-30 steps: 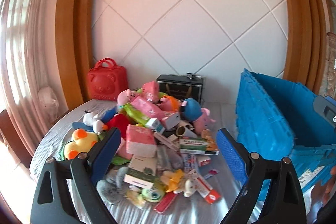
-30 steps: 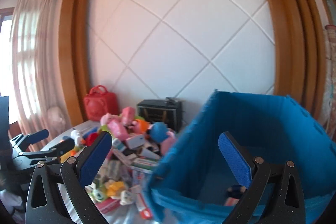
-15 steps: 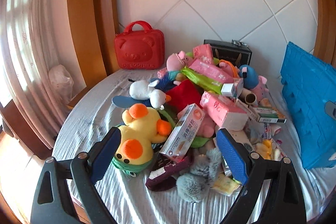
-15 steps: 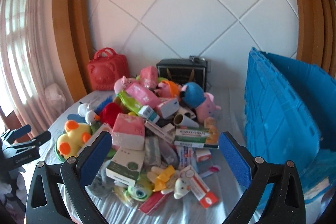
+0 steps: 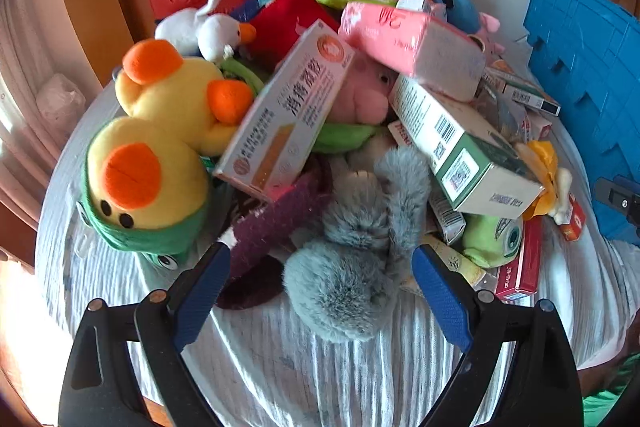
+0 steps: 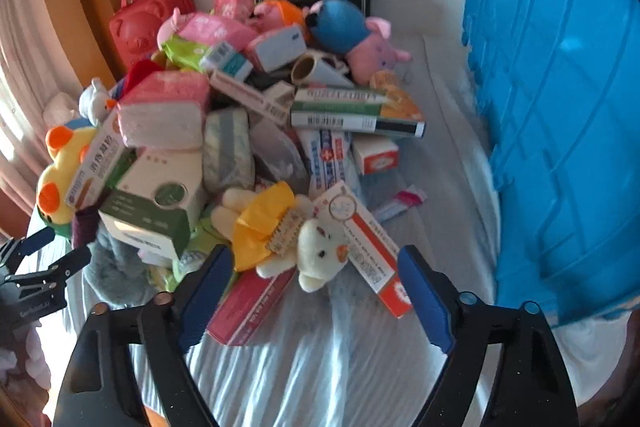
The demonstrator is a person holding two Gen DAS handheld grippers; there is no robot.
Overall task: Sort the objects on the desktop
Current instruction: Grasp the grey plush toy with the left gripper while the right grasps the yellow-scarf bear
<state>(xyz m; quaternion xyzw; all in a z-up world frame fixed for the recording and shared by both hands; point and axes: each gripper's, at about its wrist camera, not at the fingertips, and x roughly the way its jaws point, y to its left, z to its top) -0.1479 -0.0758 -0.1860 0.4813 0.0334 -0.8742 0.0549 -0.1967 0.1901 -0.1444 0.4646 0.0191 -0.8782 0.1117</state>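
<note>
While both grippers point steeply down at the heap on the cloth-covered bench [image 5: 280,367], the step in hand looks like the approach for a first pick: nothing is gripped yet.

The left gripper [image 5: 320,279] has its jaws spread wide on either side of a grey furry plush [image 5: 344,267], which lies at the near edge of the pile, partly over a dark purple fuzzy item [image 5: 272,223]. The pads do not appear to press on it. Far left of it lies a yellow duck plush [image 5: 156,155], and a long white medicine box [image 5: 288,111] leans across the pile between them.

The right gripper [image 6: 316,267] has its jaws closing, though they are not yet touching anything; between them, a little farther off, lies a small white bear in a yellow dress [image 6: 296,239], resting on a red flat box [image 6: 252,303] and against a white-and-orange tube box [image 6: 368,247]. A blue crate [image 6: 560,131] stands at the right of the bench, just beside the pile, and is the likely destination for at least one category.

The next move calls for each gripper to descend a little more and centre on its soft toy. On the right, the jaws should take the bear alone, not the box edges beside it. On the left, the plush should be lifted clear without dragging the purple item or tipping the leaning box.
</note>
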